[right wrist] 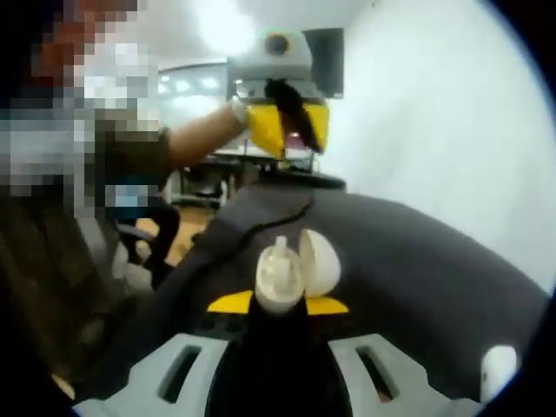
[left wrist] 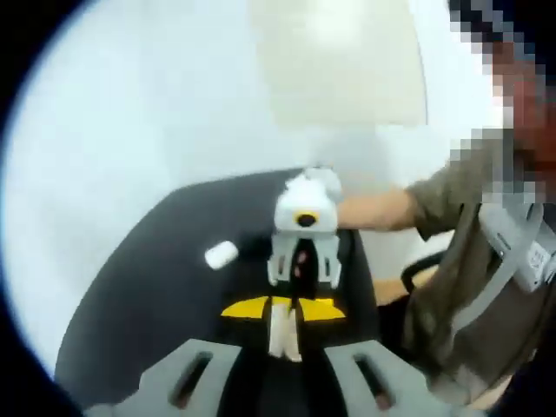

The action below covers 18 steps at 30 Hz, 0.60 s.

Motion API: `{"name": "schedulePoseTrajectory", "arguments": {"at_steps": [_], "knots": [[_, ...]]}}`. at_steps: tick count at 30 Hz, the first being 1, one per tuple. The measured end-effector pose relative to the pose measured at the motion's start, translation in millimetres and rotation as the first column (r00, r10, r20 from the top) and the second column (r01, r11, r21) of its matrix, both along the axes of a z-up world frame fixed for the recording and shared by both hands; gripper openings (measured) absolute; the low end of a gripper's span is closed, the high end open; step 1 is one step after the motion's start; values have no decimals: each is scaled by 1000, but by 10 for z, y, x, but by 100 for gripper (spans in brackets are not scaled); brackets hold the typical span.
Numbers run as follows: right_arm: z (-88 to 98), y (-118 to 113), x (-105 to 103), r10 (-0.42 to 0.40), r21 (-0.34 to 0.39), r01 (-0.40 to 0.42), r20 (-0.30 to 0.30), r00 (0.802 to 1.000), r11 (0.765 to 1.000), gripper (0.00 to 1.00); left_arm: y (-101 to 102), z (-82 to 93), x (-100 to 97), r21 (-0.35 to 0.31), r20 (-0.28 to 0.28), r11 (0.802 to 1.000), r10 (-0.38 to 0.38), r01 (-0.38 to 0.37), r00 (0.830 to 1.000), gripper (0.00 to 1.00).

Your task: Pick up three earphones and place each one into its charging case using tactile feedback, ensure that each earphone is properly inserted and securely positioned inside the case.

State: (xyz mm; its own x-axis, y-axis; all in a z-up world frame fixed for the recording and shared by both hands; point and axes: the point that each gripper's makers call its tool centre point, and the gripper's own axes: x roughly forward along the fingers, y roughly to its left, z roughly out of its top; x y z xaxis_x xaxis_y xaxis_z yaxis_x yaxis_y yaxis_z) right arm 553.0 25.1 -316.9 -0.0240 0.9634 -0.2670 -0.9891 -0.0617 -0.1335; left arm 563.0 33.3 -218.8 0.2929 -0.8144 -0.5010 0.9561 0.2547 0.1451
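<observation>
a charging case lies on the table, left of the right tool.

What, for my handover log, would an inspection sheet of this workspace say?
Surface: dark table top, mostly bare.
Job's things: white charging case, lid open; small white earphone, blurred; another white piece lying loose on the table, too blurred to name.
Clutter: nothing seen.
Grippers: right gripper shut on the charging case; left gripper apparently shut on the earphone; the two face each other above the table.
Cables: thin black cable lying on the table top.
Surroundings: white wall; a person's forearm.
</observation>
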Motion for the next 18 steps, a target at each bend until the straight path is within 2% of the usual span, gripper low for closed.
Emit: {"name": "schedulePoseTrajectory", "arguments": {"at_steps": [5, 7, 8, 10, 11, 12, 14, 15, 16, 18], "knots": [[-4, 3, 5, 0, -1, 0, -4, 1000, 1000, 22, 164, -179, 87, -98, -81, 994, 37, -45, 996, 13], [-7, 4, 8, -2, -1, 2, -9, 1000, 1000, 22, 204, -287, 91, -182, -178, 980, 49, -82, 983, 14], [-7, 5, 9, -2, -1, 2, -10, 1000, 1000, 22, 200, -308, 68, -229, -209, 970, 28, -77, 977, 14], [-10, 4, 18, -5, -3, 5, -16, 1000, 1000, 22, 199, -274, 32, -355, -293, 930, -16, -94, 956, 15], [-14, 4, 24, -10, -4, 9, -24, 1000, 1000, 22, 223, -299, 52, -377, -314, 920, -14, -111, 949, 16], [-18, 5, 30, -14, -7, 14, -30, 999, 1000, 22, 257, -373, 71, -360, -301, 927, -5, -109, 954, 16], [-24, 5, 34, -18, -10, 18, -37, 999, 1000, 22, 314, -550, 143, -283, -215, 953, 44, -105, 976, 16], [-23, 4, 33, -19, -9, 18, -39, 999, 1000, 22, 303, -595, 118, -271, -178, 960, 21, -70, 984, 16], [-25, 3, 33, -19, -11, 19, -40, 999, 1000, 22, 280, -613, 85, -276, -167, 960, -1, -46, 986, 16], [-26, 6, 29, -19, -11, 19, -43, 999, 1000, 22, 243, -613, 79, -307, -216, 950, -20, -49, 976, 18]]}}
